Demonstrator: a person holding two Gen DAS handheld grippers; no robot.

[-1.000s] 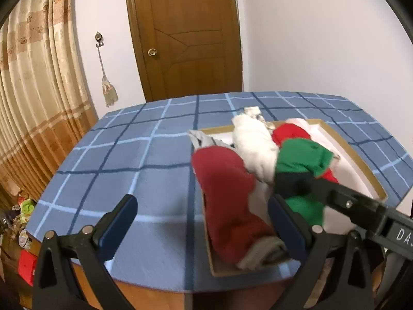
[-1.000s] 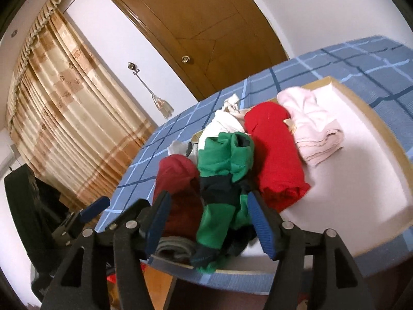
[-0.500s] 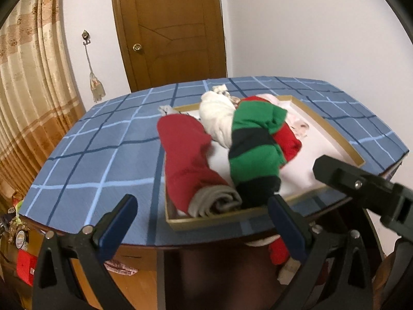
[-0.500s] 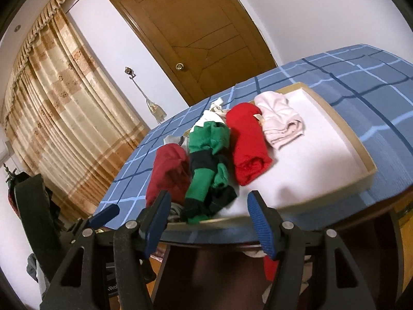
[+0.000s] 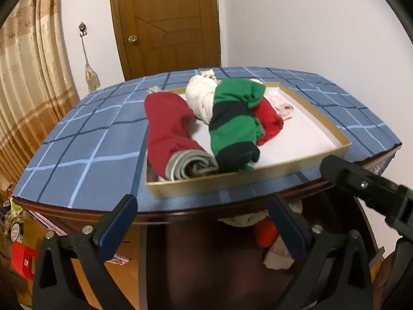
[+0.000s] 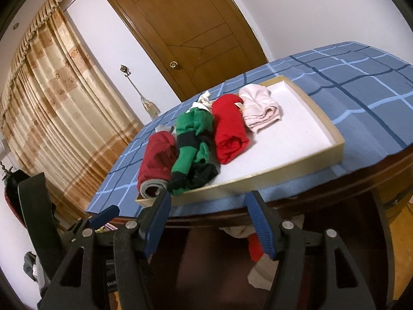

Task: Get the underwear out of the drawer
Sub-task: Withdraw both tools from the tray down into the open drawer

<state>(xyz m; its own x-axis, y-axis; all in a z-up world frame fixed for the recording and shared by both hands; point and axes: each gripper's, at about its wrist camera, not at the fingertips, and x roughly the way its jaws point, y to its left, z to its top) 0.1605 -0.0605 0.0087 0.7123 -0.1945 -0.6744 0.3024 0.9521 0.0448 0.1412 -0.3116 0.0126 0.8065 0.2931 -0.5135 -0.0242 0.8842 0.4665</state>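
A shallow tan tray (image 5: 232, 184) (image 6: 258, 178) sits on the blue checked tabletop (image 5: 90, 139). In it lie rolled underwear: a dark red roll (image 5: 167, 129) (image 6: 157, 157), a green and black roll (image 5: 232, 124) (image 6: 191, 144), a bright red roll (image 6: 229, 131), a pink one (image 6: 260, 106) and a white one (image 5: 201, 98). Below the table's front edge, white and red garments (image 5: 263, 230) (image 6: 254, 245) show in a dark recess. My left gripper (image 5: 202, 206) is open and empty before the table edge. My right gripper (image 6: 210, 206) is open and empty there too.
A wooden door (image 5: 167, 23) and white walls stand behind the table. Beige curtains (image 6: 51, 98) hang on the left. A red box (image 5: 23, 258) and clutter sit low at the left. The right gripper's arm (image 5: 366, 188) crosses the left wrist view's right side.
Both grippers have drawn back from the tray to the table's front edge. The green and black roll, earlier between the right fingers, now lies ahead in the tray. The recess under the table has come into view.
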